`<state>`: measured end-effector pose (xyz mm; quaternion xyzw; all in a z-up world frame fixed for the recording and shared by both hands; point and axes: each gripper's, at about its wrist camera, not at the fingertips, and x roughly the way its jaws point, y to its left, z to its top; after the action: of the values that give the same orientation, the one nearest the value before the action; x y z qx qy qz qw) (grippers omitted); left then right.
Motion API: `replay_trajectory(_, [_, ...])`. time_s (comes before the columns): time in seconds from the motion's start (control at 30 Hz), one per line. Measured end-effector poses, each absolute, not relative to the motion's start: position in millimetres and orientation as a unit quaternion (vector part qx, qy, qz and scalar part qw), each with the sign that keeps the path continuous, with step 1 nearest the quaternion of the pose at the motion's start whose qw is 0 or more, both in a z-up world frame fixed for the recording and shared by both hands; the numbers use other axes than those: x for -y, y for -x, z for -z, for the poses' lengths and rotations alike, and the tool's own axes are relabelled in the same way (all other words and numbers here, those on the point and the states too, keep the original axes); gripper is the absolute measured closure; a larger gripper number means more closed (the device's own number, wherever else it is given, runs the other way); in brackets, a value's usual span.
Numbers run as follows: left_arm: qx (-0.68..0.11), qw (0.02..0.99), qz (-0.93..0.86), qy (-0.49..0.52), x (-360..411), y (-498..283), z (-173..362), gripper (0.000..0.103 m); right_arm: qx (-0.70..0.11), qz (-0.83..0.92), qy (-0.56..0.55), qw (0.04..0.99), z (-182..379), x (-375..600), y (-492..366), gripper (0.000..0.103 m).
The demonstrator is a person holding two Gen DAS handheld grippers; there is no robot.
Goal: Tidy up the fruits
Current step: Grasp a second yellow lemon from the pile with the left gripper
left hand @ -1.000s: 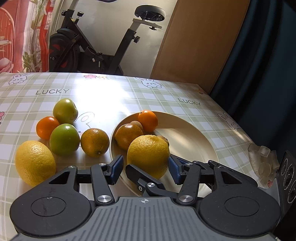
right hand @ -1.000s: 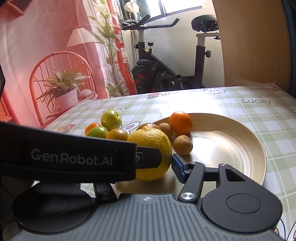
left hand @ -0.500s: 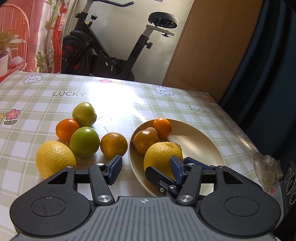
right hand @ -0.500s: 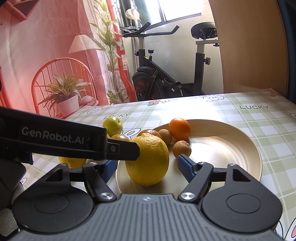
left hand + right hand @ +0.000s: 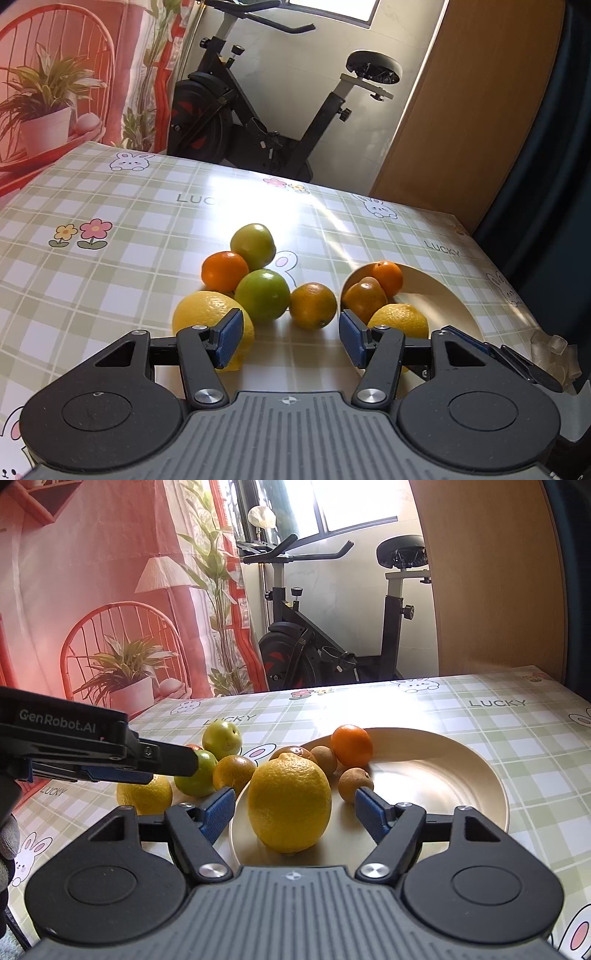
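Note:
A tan plate (image 5: pixel 443 775) holds a big lemon (image 5: pixel 290 805), an orange (image 5: pixel 351 746), a darker orange and two small brown fruits. My right gripper (image 5: pixel 295 814) is open around that lemon, with its blue pads clear of the peel on both sides. On the cloth left of the plate (image 5: pixel 443 306) lie a second lemon (image 5: pixel 199 315), two green apples (image 5: pixel 262 295), an orange (image 5: pixel 224 271) and a greenish orange (image 5: pixel 313 305). My left gripper (image 5: pixel 291 339) is open and empty, low over the cloth just short of the greenish orange. In the right wrist view the left gripper (image 5: pixel 162 768) reaches in from the left.
The table wears a green checked cloth (image 5: pixel 110 280) printed with rabbits. A crumpled clear plastic piece (image 5: pixel 550 354) lies at the right edge. An exercise bike (image 5: pixel 266 122) stands behind the far edge, beside a wooden panel. A gloved hand (image 5: pixel 7 842) shows at the left.
My right gripper opened and let go of the big lemon, which now rests in the plate. My left gripper swung left, from the plate to the fruits on the cloth.

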<state>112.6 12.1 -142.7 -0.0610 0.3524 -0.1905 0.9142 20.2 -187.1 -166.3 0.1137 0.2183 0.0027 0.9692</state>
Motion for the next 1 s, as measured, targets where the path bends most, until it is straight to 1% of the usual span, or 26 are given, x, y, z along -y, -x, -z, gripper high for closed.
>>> replay_trajectory(0.23, [-0.343,0.924,0.155,0.072,-63,-120,137,0.043,-0.187,-0.001,-0.101,0.977,149,181,-17,0.029])
replay_trajectory(0.4, [-0.34,0.926,0.141,0.081,-81,-126,132,0.043,-0.181,-0.04,-0.069,0.98,141,157,-24,0.029])
replay_trajectory(0.7, [-0.341,0.925,0.143,0.093,-91,-131,135,0.043,-0.214,-0.122,-0.035,0.968,146,107,-58,0.029])
replay_trajectory(0.9, [-0.35,0.919,0.155,0.098,-87,-138,142,0.043,-0.266,-0.143,-0.057,0.952,165,91,-90,0.029])
replay_trajectory(1.0, [-0.354,0.916,0.162,0.094,-80,-141,145,0.043,-0.276,-0.14,-0.063,0.949,170,87,-101,0.029])
